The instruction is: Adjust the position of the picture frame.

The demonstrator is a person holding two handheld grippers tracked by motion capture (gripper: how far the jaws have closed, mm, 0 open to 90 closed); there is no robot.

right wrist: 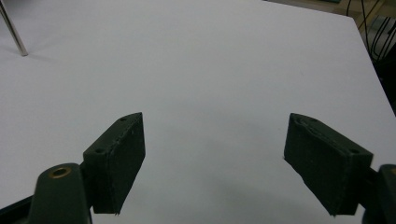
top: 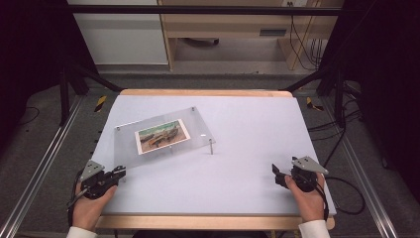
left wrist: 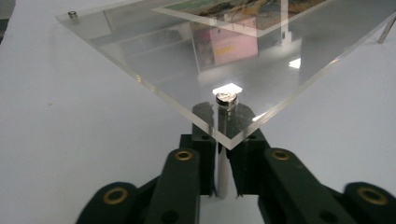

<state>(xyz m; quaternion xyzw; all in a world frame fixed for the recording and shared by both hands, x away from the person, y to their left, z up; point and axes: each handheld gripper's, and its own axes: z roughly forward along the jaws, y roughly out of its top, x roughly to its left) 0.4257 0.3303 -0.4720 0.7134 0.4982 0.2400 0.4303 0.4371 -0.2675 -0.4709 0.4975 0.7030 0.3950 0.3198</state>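
High view, layout: a clear acrylic display panel [top: 163, 136] with a printed landscape picture card [top: 162, 135] under it stands on thin silver metal standoff legs, left of centre on the pale lavender table mat [top: 247, 163].
Left gripper: the left gripper [top: 120, 171] sits at the panel's near-left corner, with its jaws pointing toward that corner.
Left gripper view, grip: the near corner leg [left wrist: 223, 154] stands upright between the two black jaws, which are drawn in close on either side of it. Whether the pads are actually pressing the metal, I cannot tell.
Leg axis: vertical, its capped top showing through the panel's corner just above the jaws.
Right gripper: the right gripper [top: 275, 171] rests near the table's front right, well apart from the panel, held in the person's right hand [top: 307, 196].
Right gripper view, grip: jaws spread wide, nothing between them, bare mat ahead; another slim silver leg [right wrist: 13, 30] shows far up at the left.
Nearer hand: the left one by a long way, so any move on the panel looks to hinge on that corner leg.
Direction: the panel runs away and to the right from the left gripper.
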